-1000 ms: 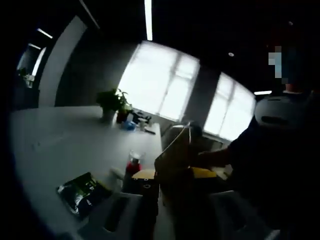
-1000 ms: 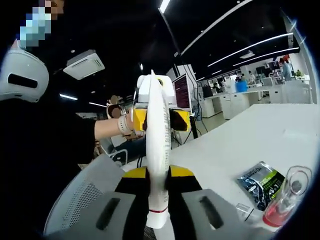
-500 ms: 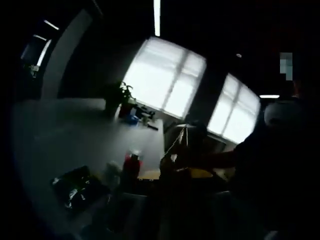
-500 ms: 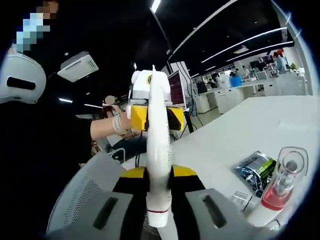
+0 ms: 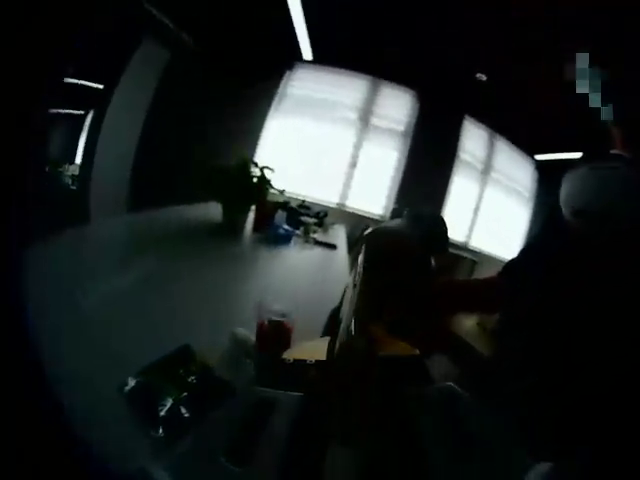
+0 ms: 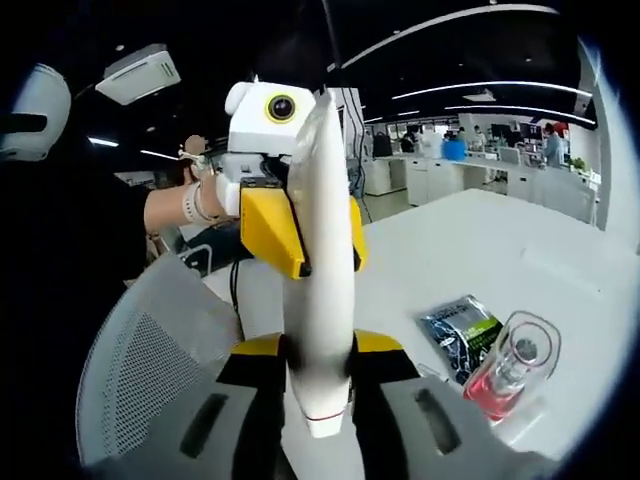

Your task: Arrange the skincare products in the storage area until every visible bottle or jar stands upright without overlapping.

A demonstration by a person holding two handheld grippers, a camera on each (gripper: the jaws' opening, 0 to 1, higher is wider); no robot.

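Gripping a white tube (image 6: 322, 270) upright, your right gripper (image 6: 318, 385) has its jaws clenched on the tube's lower end, above the near edge of the white table (image 6: 470, 240); your left gripper (image 6: 268, 170) sits just behind the tube's tip, and I cannot tell its jaw state; a green sachet (image 6: 458, 330) and a clear pink-filled bottle (image 6: 508, 372) lie right.

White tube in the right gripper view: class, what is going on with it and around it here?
A person is working with two handheld grippers. The right gripper is shut on a white tube, holding it up above a white table. The left gripper, yellow and white, sits just behind the tube. On the table lie a dark sachet and, beside it, a clear bottle with pink liquid, standing upright. The left gripper view is too dark to judge its jaws.
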